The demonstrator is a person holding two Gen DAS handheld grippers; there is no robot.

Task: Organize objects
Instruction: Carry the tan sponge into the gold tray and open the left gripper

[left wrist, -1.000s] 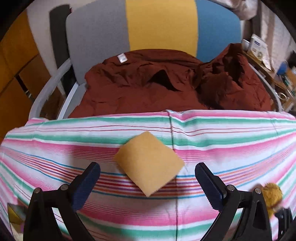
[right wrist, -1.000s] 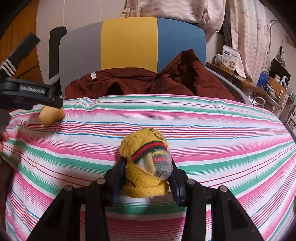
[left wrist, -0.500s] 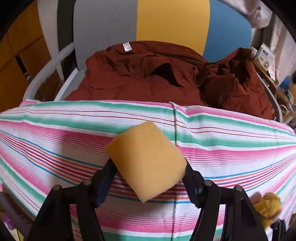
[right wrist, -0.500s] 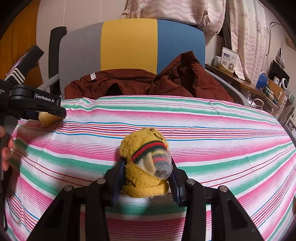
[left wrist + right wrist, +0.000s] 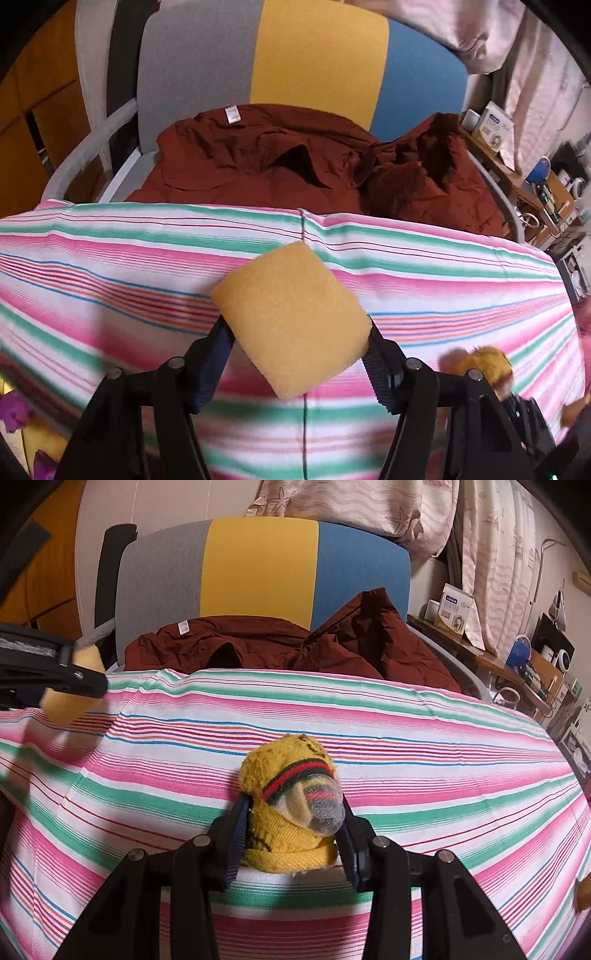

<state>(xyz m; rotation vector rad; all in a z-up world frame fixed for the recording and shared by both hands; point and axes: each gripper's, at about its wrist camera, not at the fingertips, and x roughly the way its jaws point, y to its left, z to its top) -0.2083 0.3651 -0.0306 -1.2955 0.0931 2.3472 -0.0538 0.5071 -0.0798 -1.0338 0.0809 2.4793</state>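
Sponge [image 5: 291,317] now lifted, left tool [image 5: 297,354] clamped

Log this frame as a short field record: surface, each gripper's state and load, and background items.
surface: striped cloth
left gripper: shut on yellow sponge, which looks raised off the cloth
right gripper: shut on yellow knitted sock bundle
background: brown garment on tricolour chair
cluttered shelf: far right
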